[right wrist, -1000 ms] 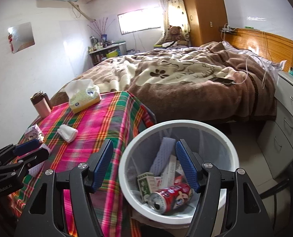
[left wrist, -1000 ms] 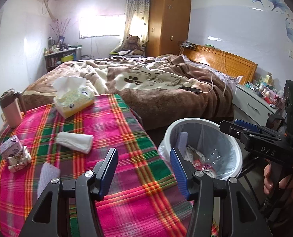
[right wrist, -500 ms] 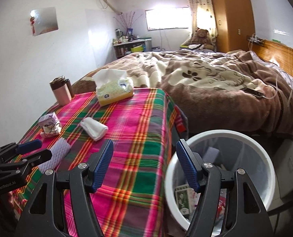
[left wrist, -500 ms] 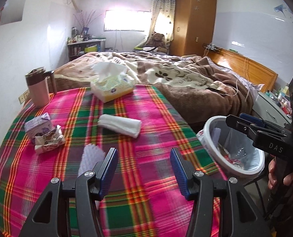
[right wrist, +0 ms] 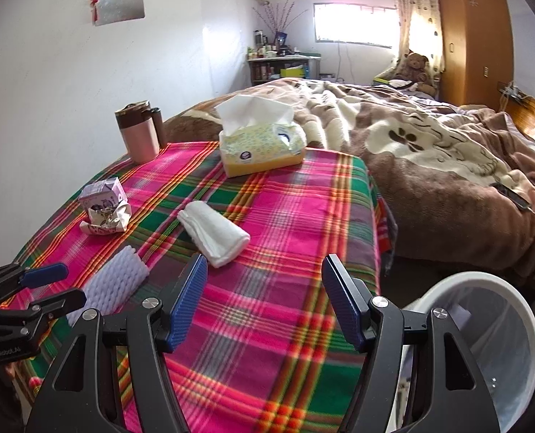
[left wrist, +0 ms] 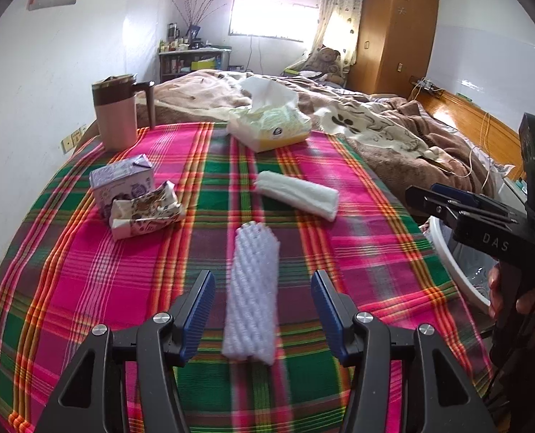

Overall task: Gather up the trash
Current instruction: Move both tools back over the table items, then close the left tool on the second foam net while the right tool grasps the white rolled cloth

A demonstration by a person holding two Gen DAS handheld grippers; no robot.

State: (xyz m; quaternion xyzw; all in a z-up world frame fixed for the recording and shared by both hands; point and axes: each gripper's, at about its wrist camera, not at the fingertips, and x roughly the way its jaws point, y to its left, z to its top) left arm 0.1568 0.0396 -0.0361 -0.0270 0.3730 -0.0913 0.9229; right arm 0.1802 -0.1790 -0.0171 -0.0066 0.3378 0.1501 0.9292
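Plaid-covered table [left wrist: 339, 252] carries scattered trash. Left claw [left wrist: 262, 306] is opening, foam sleeve [left wrist: 253, 288] lying untouched between its pads. Right claw [right wrist: 263, 299] stands apart, empty, folded tissue [right wrist: 213, 232] just ahead.

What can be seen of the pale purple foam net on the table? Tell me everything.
The foam net is a pale lilac sleeve of soft-looking mesh with a bumpy woven texture, pressed flat. It lies lengthwise on the plaid tablecloth, apart from the folded white cloth. The left gripper straddles it, jaws opening, pads not touching it.
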